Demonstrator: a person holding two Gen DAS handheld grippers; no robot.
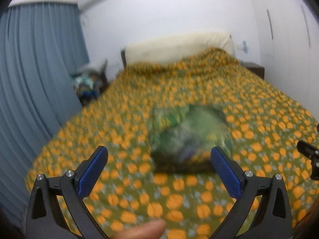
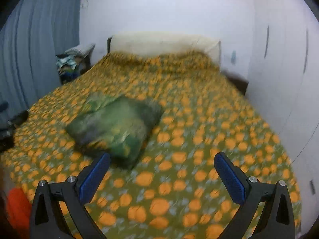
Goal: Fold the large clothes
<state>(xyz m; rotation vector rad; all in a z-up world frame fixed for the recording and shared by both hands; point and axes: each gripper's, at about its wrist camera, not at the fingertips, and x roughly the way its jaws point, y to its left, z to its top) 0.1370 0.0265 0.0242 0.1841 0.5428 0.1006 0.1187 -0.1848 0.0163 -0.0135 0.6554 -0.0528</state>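
A folded green patterned garment [image 1: 189,137] lies as a compact bundle on the bed's olive cover with orange spots [image 1: 139,189]. In the left wrist view my left gripper [image 1: 159,155] hovers open just in front of the bundle, with nothing between its blue pads [image 1: 91,173]. Part of the right gripper [image 1: 309,155] shows at the right edge there. In the right wrist view the same garment [image 2: 115,127] lies ahead and to the left, and my right gripper [image 2: 162,161] stands open and empty over the bedcover [image 2: 179,179]. Both views are motion-blurred.
A cream headboard [image 1: 179,47] backs the bed. Blue curtains [image 1: 35,69] hang on the left, with a cluttered pile [image 2: 69,65] beside the bed. White wardrobe doors [image 2: 283,59] stand on the right. A fingertip [image 1: 143,230] and something red-orange [image 2: 18,205] show at the bottom.
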